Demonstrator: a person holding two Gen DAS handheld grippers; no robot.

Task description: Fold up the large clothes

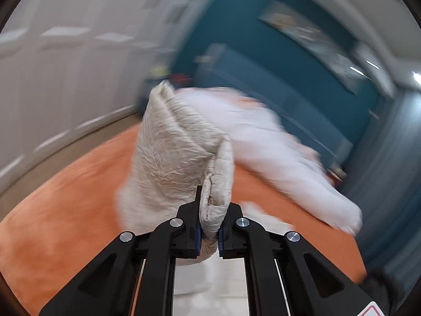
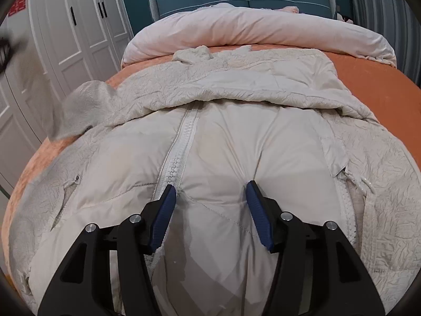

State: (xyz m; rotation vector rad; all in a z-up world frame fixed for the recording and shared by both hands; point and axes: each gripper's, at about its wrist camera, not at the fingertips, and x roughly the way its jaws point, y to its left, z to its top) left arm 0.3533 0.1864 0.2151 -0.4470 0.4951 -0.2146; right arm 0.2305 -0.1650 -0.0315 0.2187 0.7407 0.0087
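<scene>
2 grippers work 1 cream coat (image 2: 236, 137), which lies spread along the bed (image 2: 381, 79), collar toward the headboard. Left gripper (image 1: 209, 226) is clamped on a sleeve cuff (image 1: 214, 184) lifted off the bed's left edge. Right gripper (image 2: 210, 210) stands apart, nothing held, pressing the coat's middle beside the zipper (image 2: 181, 142). The sleeve likely folds across toward it.

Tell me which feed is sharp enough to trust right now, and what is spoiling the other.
Left wrist view: heavy motion blur smears the wall, bed sheet and duvet; only the left claw and the coat fold pinched in it stay crisp. Right wrist view: sharp, evenly lit, with fisheye bulging at the edges; the open right claw throws a soft shadow on the coat.
</scene>
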